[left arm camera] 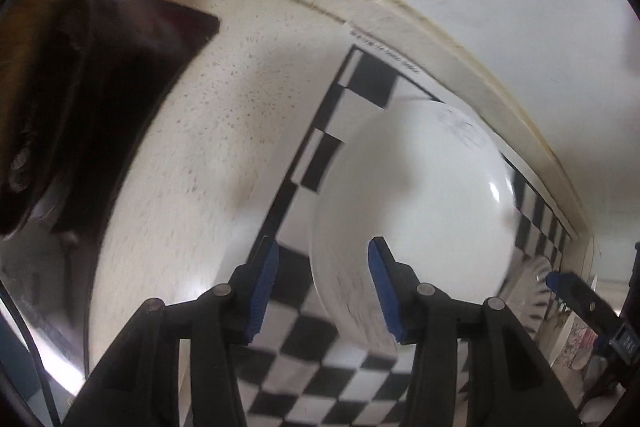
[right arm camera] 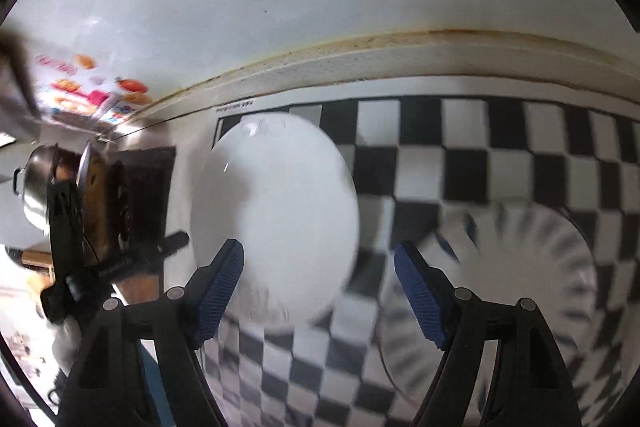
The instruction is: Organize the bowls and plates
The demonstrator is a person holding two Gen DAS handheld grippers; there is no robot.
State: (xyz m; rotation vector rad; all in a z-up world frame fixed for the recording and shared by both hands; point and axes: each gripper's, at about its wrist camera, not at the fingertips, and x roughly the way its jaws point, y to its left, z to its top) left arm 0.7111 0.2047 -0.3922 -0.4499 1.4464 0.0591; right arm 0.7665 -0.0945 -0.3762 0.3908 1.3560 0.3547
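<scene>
A plain white deep plate (left arm camera: 416, 195) (right arm camera: 276, 211) rests on a black-and-white checkered mat (left arm camera: 304, 379) (right arm camera: 460, 163). My left gripper (left arm camera: 324, 291) hangs above the plate's near-left rim. Its blue pads are apart and press on nothing. To the plate's right on the mat sits a clear ribbed glass plate (right arm camera: 504, 279) (left arm camera: 532, 279). My right gripper (right arm camera: 320, 291) is open over the gap between the two plates and holds nothing. One of its blue-padded fingers (left arm camera: 560, 281) shows at the right edge of the left wrist view. Both views are blurred by motion.
The mat lies on a speckled pale counter (left arm camera: 192, 155) against a raised ledge (left arm camera: 460, 67) and a white wall. A dark brown board (left arm camera: 120, 79) lies left of the mat. A steel pot (right arm camera: 38, 187) stands further left. A patterned dish (left arm camera: 576, 343) sits at the right.
</scene>
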